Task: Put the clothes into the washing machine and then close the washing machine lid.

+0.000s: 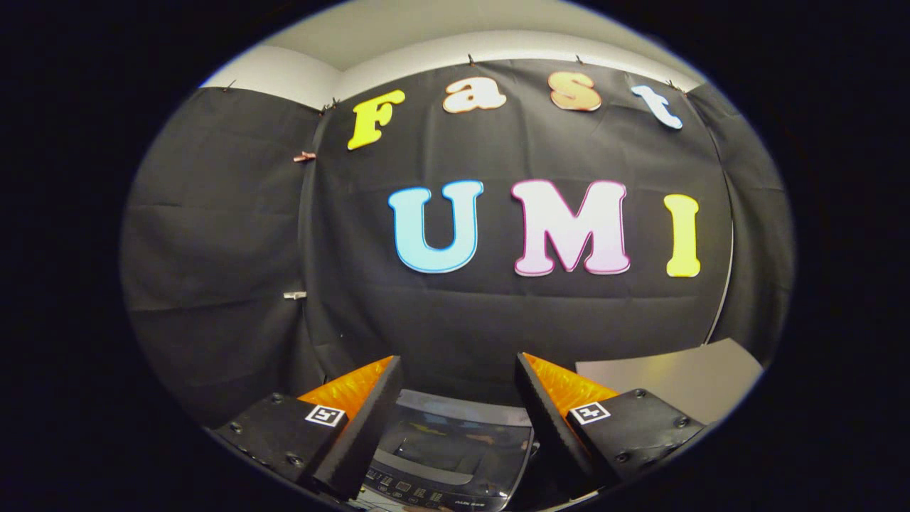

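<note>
Between the fingers of the tongs (458,380), spread wide and gripping nothing: washing machine (448,448), glass lid (455,434) down; grey tabletop (675,380) to the right

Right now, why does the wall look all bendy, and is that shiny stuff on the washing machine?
In the gripper view, the fisheye lens bows the black cloth wall. The washing machine lid, seen between the open fingers of the gripper, is glossy and mirrors coloured smudges and pale glare. The grey table looks evenly lit.
</note>
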Tool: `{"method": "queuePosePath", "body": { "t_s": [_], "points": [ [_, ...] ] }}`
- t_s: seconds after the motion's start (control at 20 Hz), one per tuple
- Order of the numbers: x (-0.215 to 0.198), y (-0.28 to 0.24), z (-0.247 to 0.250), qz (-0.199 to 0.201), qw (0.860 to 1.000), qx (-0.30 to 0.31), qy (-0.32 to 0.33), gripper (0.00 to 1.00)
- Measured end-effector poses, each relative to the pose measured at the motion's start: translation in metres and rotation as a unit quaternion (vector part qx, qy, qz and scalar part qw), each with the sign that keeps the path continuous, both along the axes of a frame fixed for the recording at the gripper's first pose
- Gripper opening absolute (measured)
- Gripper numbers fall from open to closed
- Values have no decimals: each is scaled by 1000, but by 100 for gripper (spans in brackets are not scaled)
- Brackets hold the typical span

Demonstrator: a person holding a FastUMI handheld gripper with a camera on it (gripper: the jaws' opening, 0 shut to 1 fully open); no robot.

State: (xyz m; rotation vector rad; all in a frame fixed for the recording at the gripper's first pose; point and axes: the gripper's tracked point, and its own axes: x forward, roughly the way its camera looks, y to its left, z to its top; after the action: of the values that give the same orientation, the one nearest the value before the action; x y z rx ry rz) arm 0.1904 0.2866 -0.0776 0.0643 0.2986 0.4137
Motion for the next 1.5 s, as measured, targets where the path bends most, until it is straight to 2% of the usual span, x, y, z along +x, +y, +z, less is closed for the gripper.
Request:
{"method": "queuePosePath", "body": {
  "t_s": [0.3, 0.55, 0.85, 1.05, 1.2, 1.5],
  "points": [
    [-38, -69, 54, -21, 997, 9, -73, 98],
    [-76, -131, 84, -50, 994, -1, -101, 98],
    [-114, -195, 92, -96, 988, -36, -116, 98],
    [-137, -221, 103, -125, 981, -38, -140, 98],
    [-155, -221, 106, -126, 980, -26, -151, 98],
    [-166, -239, 107, -158, 976, -21, -148, 98]
  ]
}}
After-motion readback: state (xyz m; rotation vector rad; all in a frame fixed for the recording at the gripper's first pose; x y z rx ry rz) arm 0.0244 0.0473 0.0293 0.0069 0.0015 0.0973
